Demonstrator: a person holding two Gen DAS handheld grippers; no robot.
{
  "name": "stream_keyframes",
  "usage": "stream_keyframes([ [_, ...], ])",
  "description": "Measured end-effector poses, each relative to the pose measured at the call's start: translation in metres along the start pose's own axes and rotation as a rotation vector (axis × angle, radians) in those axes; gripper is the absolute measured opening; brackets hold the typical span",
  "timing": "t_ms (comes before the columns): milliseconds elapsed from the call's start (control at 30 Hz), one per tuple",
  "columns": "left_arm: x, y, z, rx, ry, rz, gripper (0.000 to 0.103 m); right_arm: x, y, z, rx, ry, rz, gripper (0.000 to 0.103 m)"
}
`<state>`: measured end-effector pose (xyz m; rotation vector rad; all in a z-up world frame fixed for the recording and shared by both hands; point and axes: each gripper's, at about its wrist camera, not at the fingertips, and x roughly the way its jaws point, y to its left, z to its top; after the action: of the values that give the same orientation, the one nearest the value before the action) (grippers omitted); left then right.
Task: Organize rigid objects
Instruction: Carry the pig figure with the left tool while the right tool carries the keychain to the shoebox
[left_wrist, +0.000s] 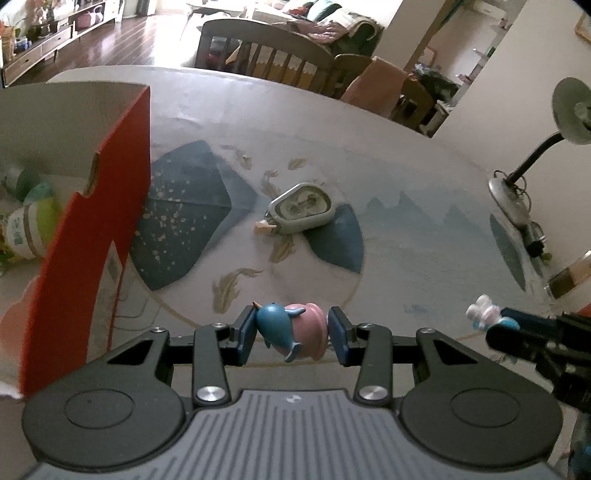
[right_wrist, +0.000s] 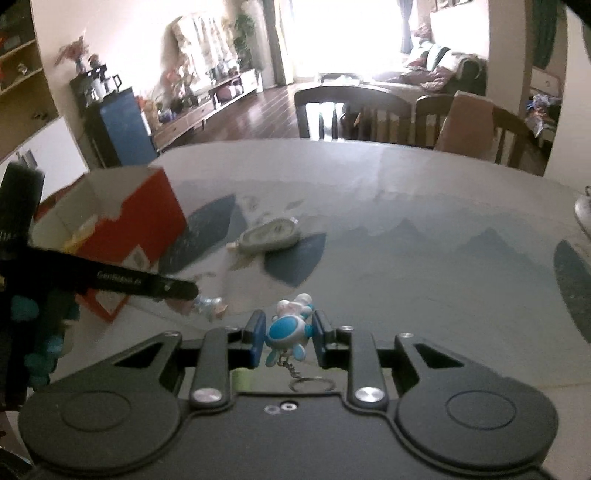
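Nearest: left tool clamped narrow on a blue whale figurine with a pink base, pads pressing both sides, held clear above the bench. Sideways grip across the body looks chosen to keep it from twisting out.

Right tool also narrow, pinching a small blue-and-white keychain toy; its chain and ring dangle free below, so it's off the bench too. In the left view the same toy pokes out of the right tool at the right edge.

So both tools are loaded, one item each. My read: carry phase, drop-off pending.

Left of both: the open red box, white inside, already holding a few items (a green-and-white container visible, rest unclear). Likely the collection bin; open top faces up for drops from above.

Mid-bench, further out: a grey oval flat case lying flat on the patterned cover, a small tan bit touching its left end. Untouched, probably next.

Far right edge: desk lamp. Beyond the bench: chairs.
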<state>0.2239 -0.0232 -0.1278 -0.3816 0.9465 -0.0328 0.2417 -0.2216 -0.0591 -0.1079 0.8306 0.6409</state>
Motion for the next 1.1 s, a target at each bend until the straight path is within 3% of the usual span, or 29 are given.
stream_keyframes([
  [500, -0.084, 0.024, 0.023, 0.038, -0.071, -0.079, 0.041, -0.027, 0.063, 0.039, -0.040, -0.089, 0.038, 0.026],
  [1100, -0.165, 0.146, 0.054, -0.003, -0.188, 0.019, 0.041, 0.015, 0.203, 0.092, -0.174, -0.127, 0.145, 0.026],
])
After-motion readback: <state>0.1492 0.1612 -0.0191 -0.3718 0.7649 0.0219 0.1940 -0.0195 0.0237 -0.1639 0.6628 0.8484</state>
